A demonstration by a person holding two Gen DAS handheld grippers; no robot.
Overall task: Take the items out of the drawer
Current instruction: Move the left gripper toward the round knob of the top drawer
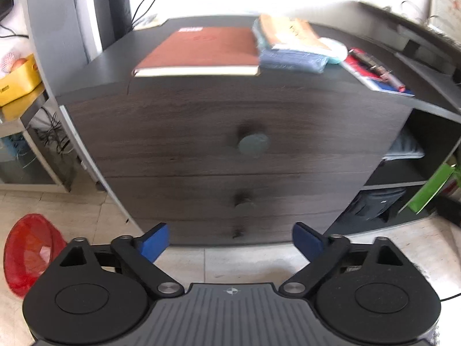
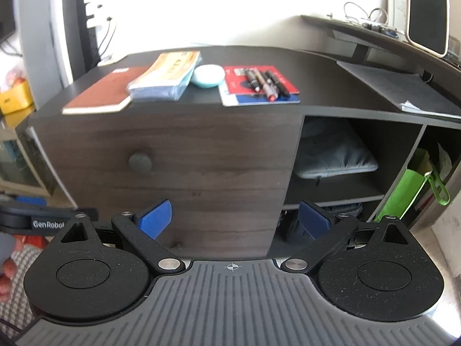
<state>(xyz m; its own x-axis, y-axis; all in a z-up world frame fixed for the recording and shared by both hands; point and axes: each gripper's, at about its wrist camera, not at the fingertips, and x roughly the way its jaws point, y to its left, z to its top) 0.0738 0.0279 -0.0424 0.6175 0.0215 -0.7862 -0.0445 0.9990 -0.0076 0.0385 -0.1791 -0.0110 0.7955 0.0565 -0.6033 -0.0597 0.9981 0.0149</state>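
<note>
Dark wood fills the middle of both views: a chest (image 1: pixel 230 132) with its drawers all shut, the top drawer (image 1: pixel 236 141) carrying a round knob (image 1: pixel 253 143) at centre frame in the left view and at left of centre in the right view. Whatever is to be taken out lies unseen behind that front.

Both tongs stand apart and hold nothing. The left gripper (image 1: pixel 230 242) hangs low in its frame, well short of the knob; the right gripper (image 2: pixel 234 220) sits lower right of the knob, also well apart from it.

Risks, as a judgement: the knob is small and smooth-looking, so blue pads (image 1: pixel 154 242) closing off-centre could slip off it. Both views are blurred, which makes lining up harder. A hard yank might jolt the top, where a notebook (image 1: pixel 201 52) overhangs the front edge, and pens (image 2: pixel 263 82) lie loose on a red booklet (image 2: pixel 259 86) that could roll off. Two lower knobs (image 1: pixel 242 199) invite grabbing the wrong drawer.
</note>
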